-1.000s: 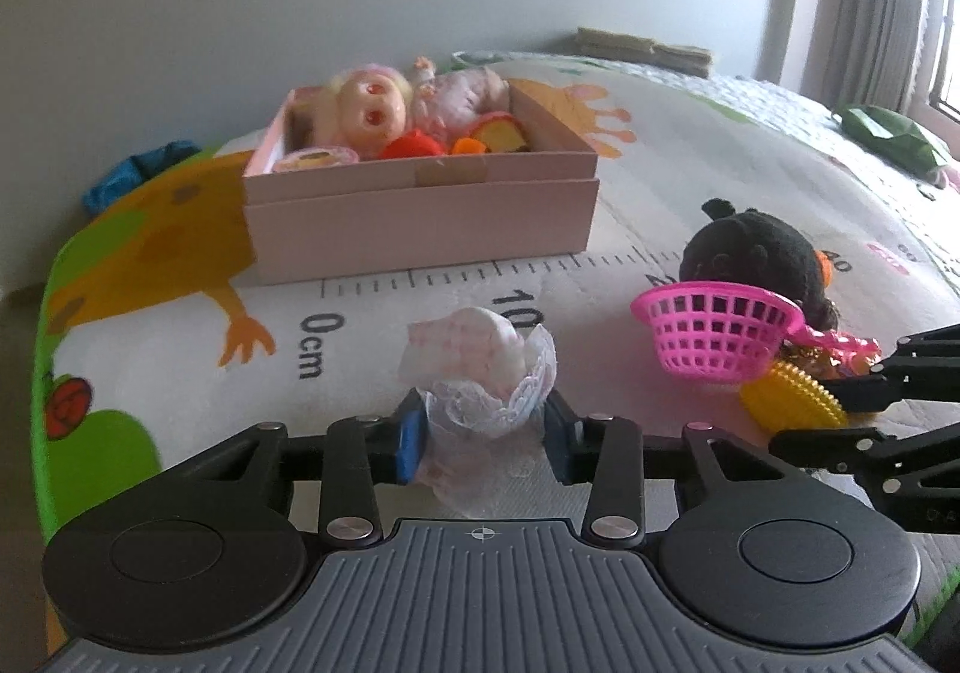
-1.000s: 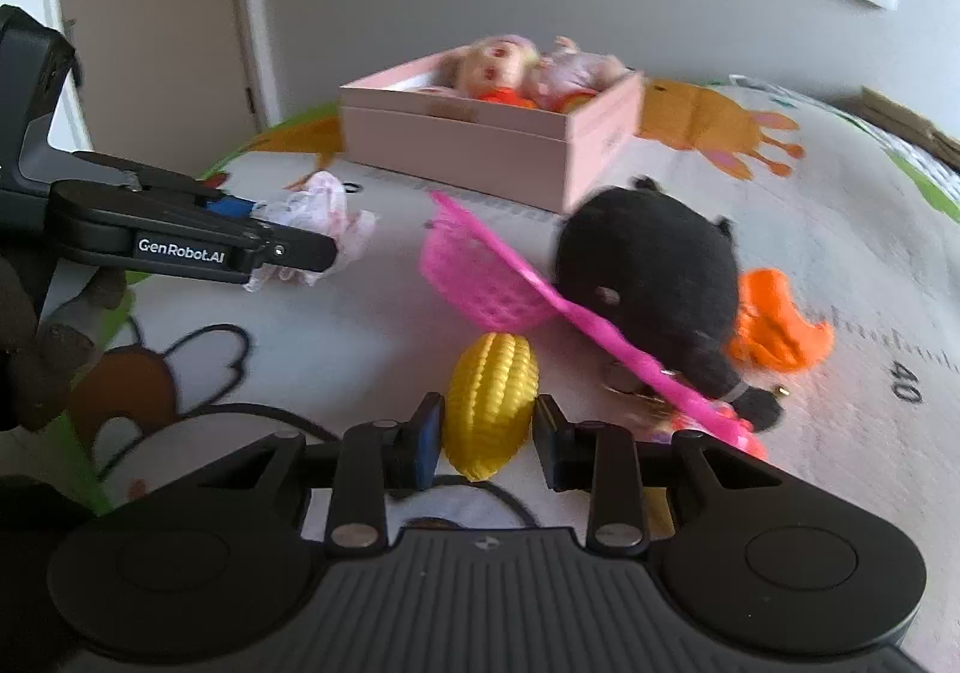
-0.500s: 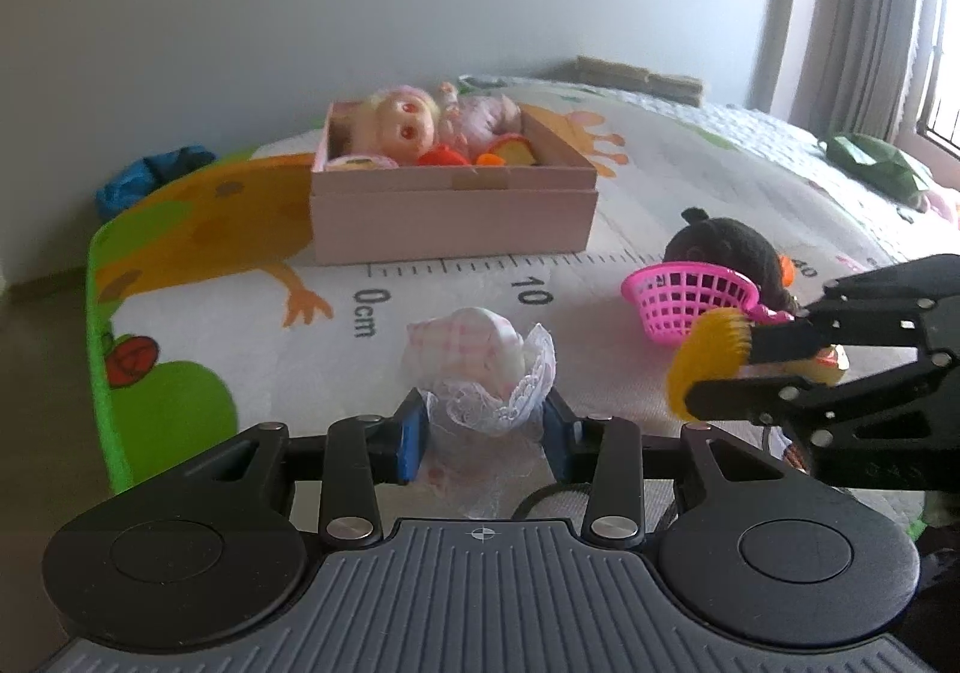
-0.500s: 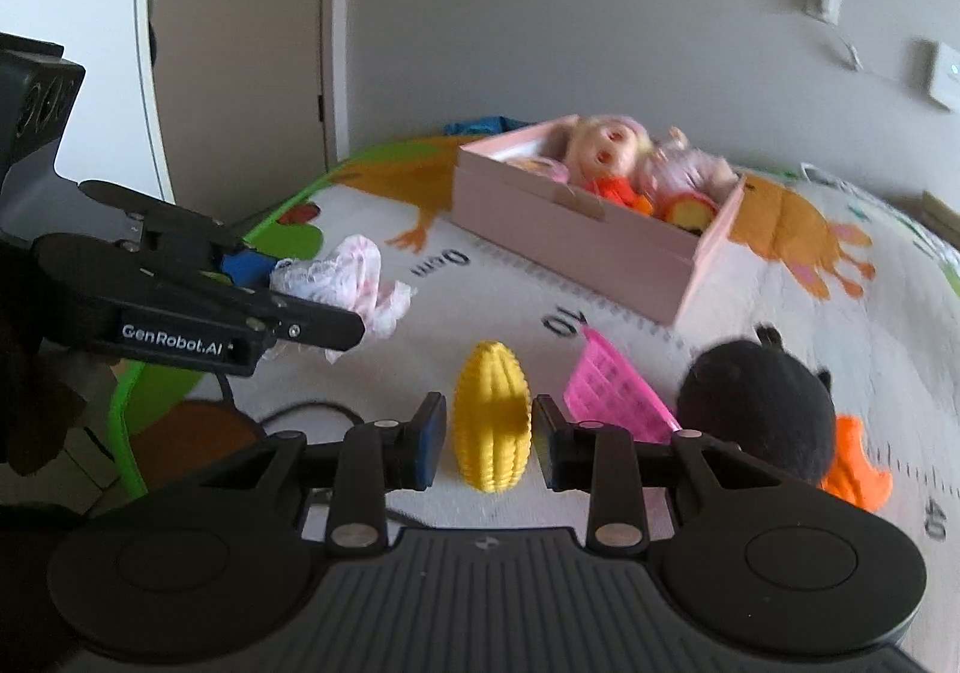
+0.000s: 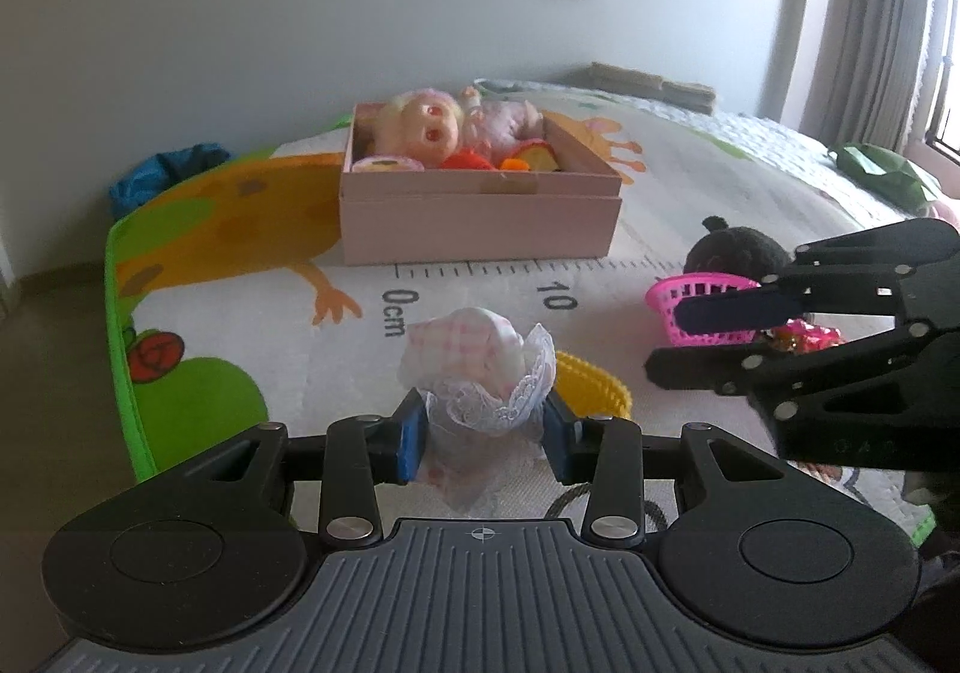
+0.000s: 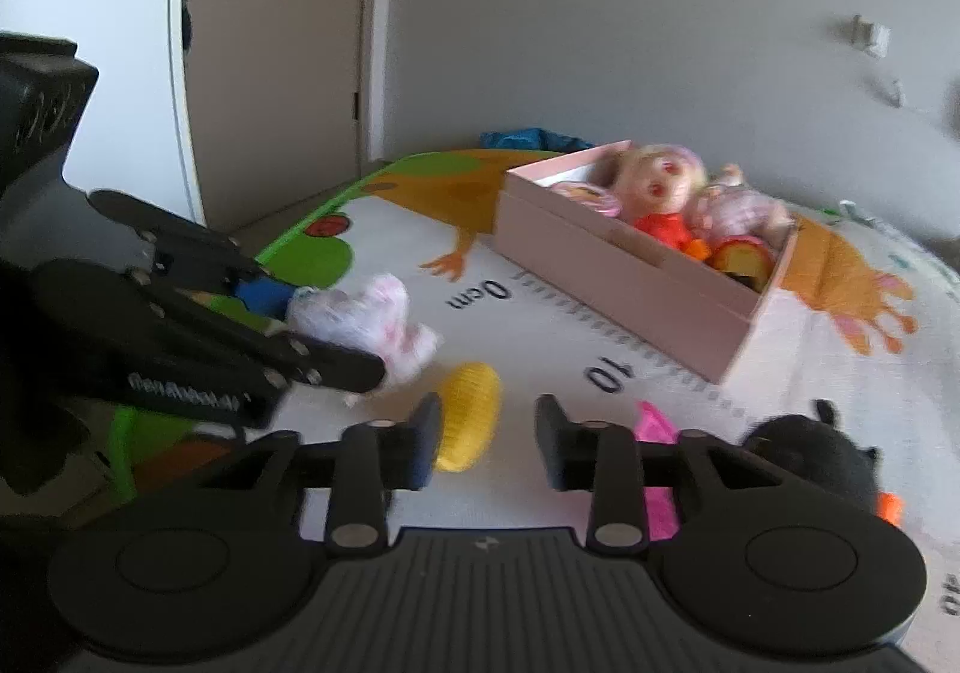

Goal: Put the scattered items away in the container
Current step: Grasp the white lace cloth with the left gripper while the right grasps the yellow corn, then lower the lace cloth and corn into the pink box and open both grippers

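My left gripper is shut on a pink-and-white lacy doll garment, held above the play mat. The pink box stands beyond it with a doll and small toys inside. The jaws of my right gripper are opening, and the pads no longer press on the yellow toy corn. In the left wrist view the corn lies low by the mat behind the garment. There the right gripper comes in from the right with nothing between its fingers.
A pink toy basket and a black plush lie on the mat to the right. A blue cloth sits by the wall, and a green item lies at the far right. The mat's green edge borders bare floor on the left.
My right gripper carried the corn left, up beside the left gripper, then its jaws parted and the corn dropped out. The left gripper drew back from the box, still holding the garment.
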The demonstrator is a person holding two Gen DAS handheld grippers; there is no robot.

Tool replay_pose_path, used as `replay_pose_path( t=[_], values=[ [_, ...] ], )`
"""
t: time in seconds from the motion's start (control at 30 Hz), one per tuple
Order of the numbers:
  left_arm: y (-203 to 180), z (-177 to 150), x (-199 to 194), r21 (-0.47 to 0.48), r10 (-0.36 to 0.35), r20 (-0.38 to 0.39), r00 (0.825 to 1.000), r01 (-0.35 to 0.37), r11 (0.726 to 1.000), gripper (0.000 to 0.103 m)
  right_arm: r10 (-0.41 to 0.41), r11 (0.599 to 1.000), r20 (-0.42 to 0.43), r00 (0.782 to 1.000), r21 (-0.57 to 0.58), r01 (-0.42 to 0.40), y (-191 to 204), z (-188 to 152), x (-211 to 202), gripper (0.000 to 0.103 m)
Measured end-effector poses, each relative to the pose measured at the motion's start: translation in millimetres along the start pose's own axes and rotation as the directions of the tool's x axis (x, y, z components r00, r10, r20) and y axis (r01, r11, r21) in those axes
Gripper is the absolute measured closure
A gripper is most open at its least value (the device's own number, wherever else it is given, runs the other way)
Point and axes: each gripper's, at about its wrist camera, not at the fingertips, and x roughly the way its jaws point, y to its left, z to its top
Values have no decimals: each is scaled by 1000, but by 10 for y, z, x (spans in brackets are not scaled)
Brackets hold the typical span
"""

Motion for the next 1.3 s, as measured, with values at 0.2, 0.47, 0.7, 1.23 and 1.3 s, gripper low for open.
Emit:
replay_pose_path(
  t=[0.2,0.47,0.7,1.23,1.3],
  values=[
    [88,-67,41,-14,38,-27,999,-38,999,57,22,1000,-20,1000,-19,-23,106,9,291,50],
    [223,-117,56,-37,60,-51,997,-62,997,48,37,999,-49,998,17,-37,29,-42,459,70],
    [185,-97,101,-16,55,-54,997,-56,998,50,27,1000,-26,999,13,-27,-10,-38,302,73],
    [5,331,142,85,-13,24,1000,11,996,61,-57,998,90,994,1,57,-337,279,-94,73],
    [-18,497,160,115,-18,62,998,11,993,61,-97,995,120,988,3,98,-443,396,-78,73]
  ],
)
